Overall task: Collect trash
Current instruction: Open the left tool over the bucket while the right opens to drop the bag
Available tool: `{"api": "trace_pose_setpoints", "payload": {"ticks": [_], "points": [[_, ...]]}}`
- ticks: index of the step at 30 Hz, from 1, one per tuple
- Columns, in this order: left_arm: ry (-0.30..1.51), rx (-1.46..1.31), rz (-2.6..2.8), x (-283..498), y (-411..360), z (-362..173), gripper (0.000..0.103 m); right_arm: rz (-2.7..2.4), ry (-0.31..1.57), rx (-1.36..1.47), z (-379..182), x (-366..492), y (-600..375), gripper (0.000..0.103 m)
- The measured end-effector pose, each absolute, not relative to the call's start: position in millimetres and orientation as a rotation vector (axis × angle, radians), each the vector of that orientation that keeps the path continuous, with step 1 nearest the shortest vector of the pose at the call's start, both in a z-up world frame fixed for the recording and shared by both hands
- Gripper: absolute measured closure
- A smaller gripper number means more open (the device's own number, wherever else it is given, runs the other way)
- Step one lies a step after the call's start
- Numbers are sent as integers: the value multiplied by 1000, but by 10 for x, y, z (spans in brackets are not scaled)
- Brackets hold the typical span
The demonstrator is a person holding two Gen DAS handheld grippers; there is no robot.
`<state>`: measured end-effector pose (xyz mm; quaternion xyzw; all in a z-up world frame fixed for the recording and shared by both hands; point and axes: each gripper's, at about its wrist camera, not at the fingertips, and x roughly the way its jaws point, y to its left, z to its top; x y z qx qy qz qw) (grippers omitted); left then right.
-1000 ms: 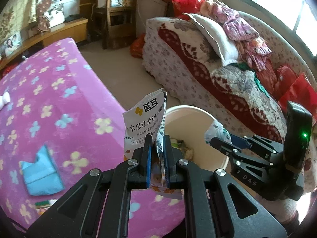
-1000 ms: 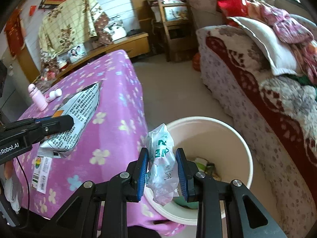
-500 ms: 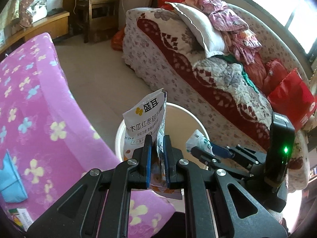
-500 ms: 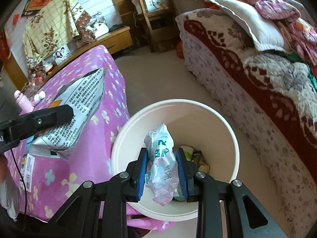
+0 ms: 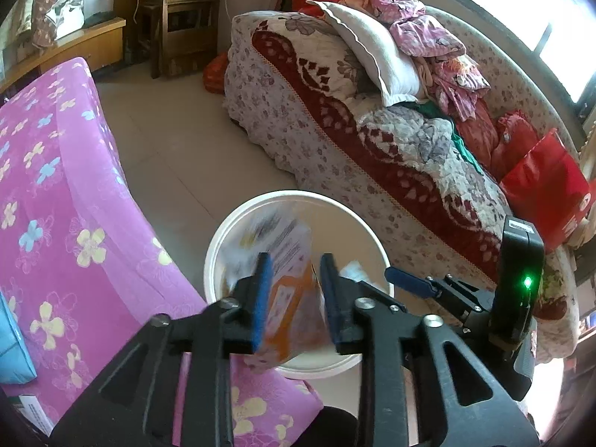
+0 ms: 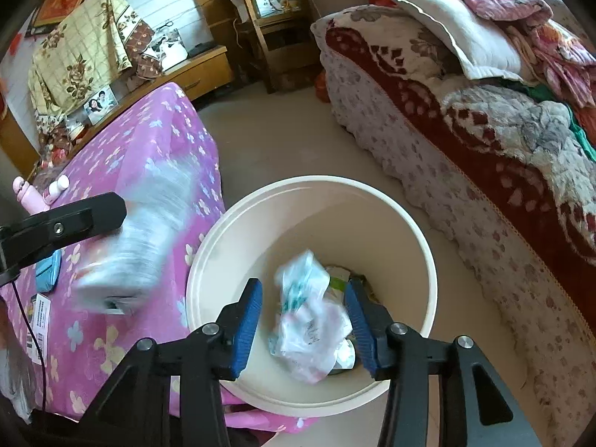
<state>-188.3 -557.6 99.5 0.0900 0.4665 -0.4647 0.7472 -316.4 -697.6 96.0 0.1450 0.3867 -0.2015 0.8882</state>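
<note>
Since half a second ago both grippers have spread their jaws and let go. The left gripper [image 5: 296,290] stands open, and the printed food packet [image 5: 287,283], blurred, hangs loose between its blue pads above the white bucket [image 5: 223,234]. The right gripper [image 6: 303,316] is likewise open; its crumpled plastic bag [image 6: 309,320] sits between the fingers inside the bucket, beside the pink flowered tablecloth [image 6: 156,141].

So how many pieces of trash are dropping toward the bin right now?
2. A printed packet falls between the open left gripper fingers, over the bin edge. A white bag falls between the open right gripper fingers. Trash already inside is partly hidden.
</note>
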Motion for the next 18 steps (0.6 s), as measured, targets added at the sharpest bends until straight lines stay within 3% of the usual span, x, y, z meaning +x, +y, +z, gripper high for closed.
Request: {"api": "trace_pose_setpoints", "payload": {"ticks": [4, 18], "points": [[1026, 189, -1014, -1868, -5558, 994, 70, -419, 814, 305, 944, -3168, -6977, 57], [1002, 209, -977, -1848, -5380, 1057, 70, -387, 814, 295, 979, -3111, -6786, 57]]}}
